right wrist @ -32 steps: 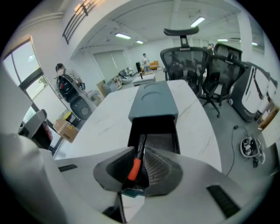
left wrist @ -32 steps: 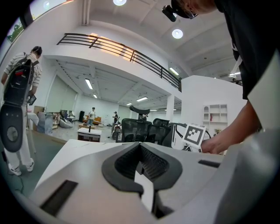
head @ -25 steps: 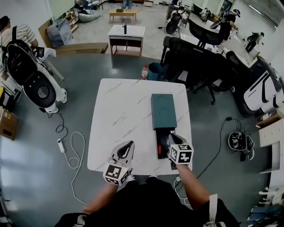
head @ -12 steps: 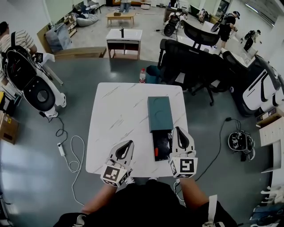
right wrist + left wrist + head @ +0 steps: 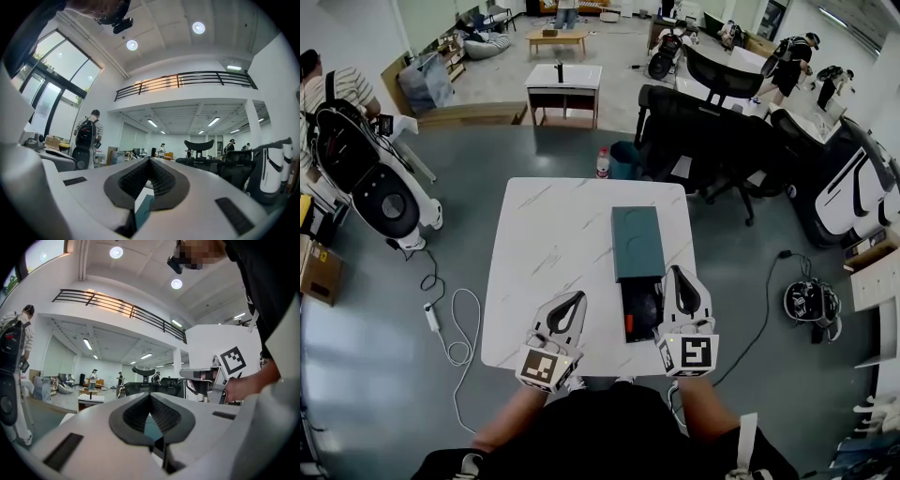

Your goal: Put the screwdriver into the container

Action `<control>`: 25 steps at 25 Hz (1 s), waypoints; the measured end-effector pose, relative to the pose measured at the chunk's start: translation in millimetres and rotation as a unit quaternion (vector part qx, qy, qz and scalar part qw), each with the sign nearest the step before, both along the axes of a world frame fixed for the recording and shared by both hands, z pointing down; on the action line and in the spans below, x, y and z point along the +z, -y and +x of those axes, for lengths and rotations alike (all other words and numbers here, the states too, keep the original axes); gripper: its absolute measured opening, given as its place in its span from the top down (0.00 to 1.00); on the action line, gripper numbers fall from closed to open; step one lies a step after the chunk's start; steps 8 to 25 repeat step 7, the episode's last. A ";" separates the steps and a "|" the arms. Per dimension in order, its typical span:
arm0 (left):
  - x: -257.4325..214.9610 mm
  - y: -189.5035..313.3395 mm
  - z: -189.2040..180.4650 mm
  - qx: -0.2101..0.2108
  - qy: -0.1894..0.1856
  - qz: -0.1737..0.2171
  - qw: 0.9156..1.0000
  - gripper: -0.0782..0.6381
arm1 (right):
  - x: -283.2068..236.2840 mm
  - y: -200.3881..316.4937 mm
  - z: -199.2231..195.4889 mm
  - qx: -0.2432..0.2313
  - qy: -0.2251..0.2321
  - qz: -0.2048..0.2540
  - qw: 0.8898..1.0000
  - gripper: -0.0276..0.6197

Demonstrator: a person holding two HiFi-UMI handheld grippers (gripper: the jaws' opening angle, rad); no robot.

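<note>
The white marble table is standing in the middle of a grey floor, with the person sitting at its near edge. The long teal container is lying on the table's right half, its near end standing open and showing a dark inside. The left gripper is hovering over the table to the left of the container, its claw clenched on nothing. The right gripper is hanging just beside the open end, on its right, its claw likewise clenched and empty. The screwdriver, showing a red handle, is lying inside the open end, along its left wall.
</note>
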State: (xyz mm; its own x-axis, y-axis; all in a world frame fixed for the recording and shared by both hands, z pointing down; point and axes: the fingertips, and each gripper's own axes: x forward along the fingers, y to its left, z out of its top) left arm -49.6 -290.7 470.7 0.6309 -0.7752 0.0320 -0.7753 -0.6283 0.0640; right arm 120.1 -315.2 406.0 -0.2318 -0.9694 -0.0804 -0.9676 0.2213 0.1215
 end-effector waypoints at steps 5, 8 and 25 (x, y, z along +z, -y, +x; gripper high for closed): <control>-5.8 3.5 3.0 0.004 -0.005 0.018 1.000 0.88 | -0.5 1.2 9.2 0.009 0.025 0.001 1.000 0.92; -12.0 4.3 4.8 0.005 -0.016 0.020 1.000 0.88 | -2.7 0.7 12.3 0.012 0.027 0.005 1.000 0.92; -12.0 4.3 4.8 0.005 -0.016 0.020 1.000 0.88 | -2.7 0.7 12.3 0.012 0.027 0.005 1.000 0.92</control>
